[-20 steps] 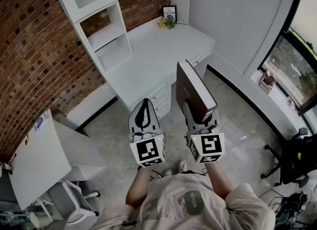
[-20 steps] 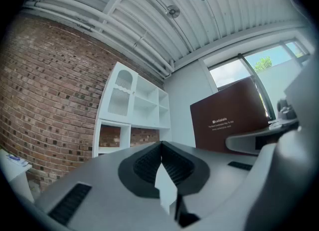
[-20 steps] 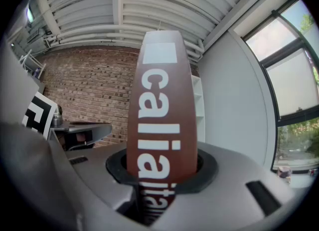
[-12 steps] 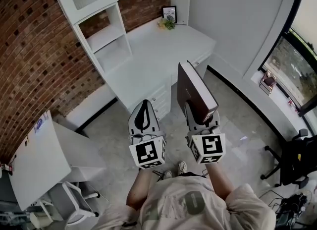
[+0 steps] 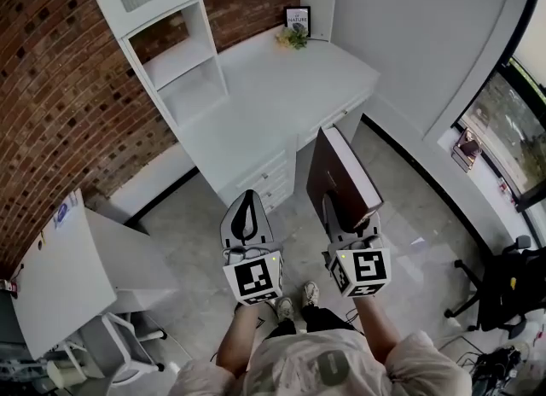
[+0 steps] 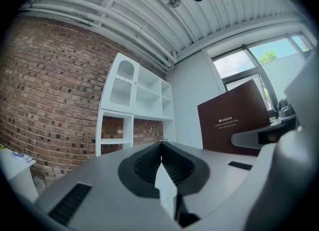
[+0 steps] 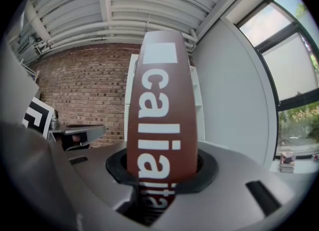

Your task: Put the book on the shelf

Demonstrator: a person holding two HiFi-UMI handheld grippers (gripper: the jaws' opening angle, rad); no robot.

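My forearms reach forward side by side at about the same height, each with a gripper pointing level at the room ahead. My left gripper is nearest the low cabinet. Its jaws are pressed together at the tips with nothing between them, as the left gripper view shows. My right gripper runs parallel to it, just beside it but not touching. Its jaws are clamped on the lower part of the book.

The book is dark maroon and stands upright in that grip. In the right gripper view its spine faces back at me, with big white letters running up it between the jaws. Its covers face left and right, so the left gripper view sees one cover with small white print. Its open edge points away from me. The long axis looks vertical, though the steep head view makes this hard to judge.

The book is in the air over the grey floor, just short of the white desk. The white shelf stands at the left end of the desk, well away from the book, against the brick wall. At the back of the desk are a small framed picture and a little plant.
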